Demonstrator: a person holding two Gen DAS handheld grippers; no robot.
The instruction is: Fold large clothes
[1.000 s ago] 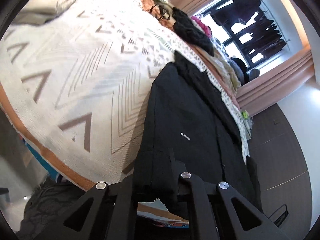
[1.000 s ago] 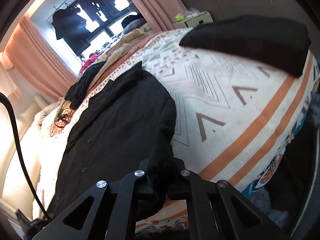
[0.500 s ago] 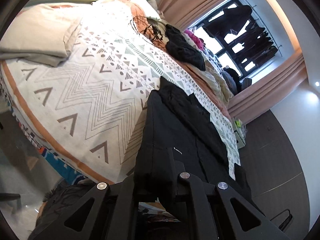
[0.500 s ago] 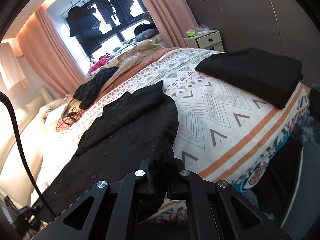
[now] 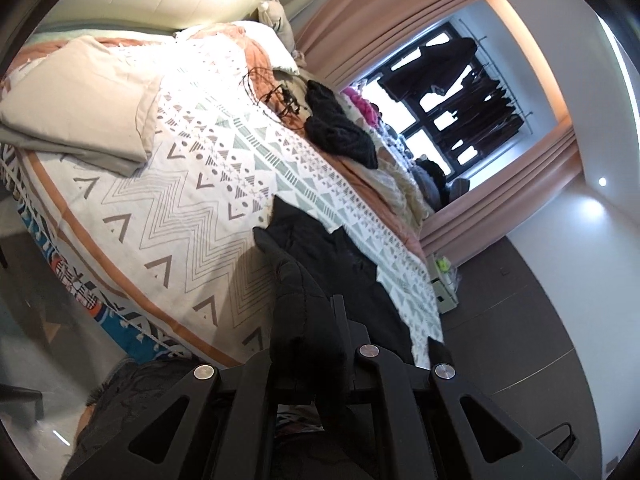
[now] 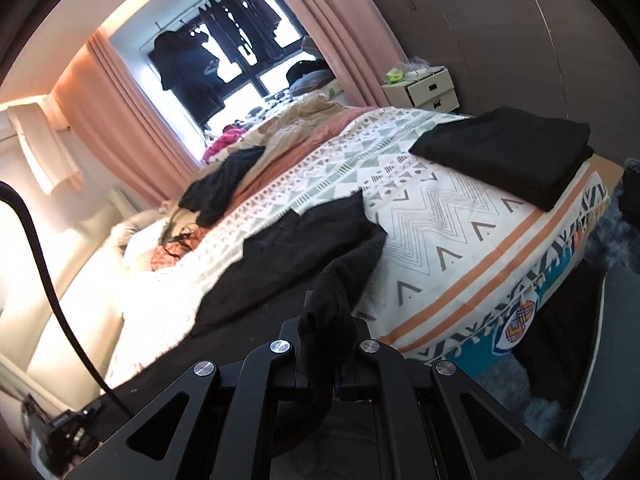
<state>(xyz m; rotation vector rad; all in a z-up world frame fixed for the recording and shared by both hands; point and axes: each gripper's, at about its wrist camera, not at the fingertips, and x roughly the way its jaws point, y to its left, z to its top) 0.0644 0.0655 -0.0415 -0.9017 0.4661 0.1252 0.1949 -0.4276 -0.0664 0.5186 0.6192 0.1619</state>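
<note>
A large black jacket (image 5: 320,256) (image 6: 296,252) lies along the patterned bedspread (image 5: 180,200) (image 6: 432,216), its near end lifted off the bed. My left gripper (image 5: 320,344) is shut on one bunched corner of that near end. My right gripper (image 6: 326,332) is shut on the other corner, with black cloth wrapped over its tips. The far part of the jacket still rests flat on the bed.
A folded black garment (image 6: 508,152) sits on the bed's right corner and a folded beige one (image 5: 80,100) on its left. A loose black garment (image 5: 336,124) and more clothes lie toward the window. A white bedside drawer unit (image 6: 424,90) stands by a dark wardrobe.
Both grippers have risen and drawn back from the bed, lifting the jacket's near end. More of the bed and room shows in both views.
</note>
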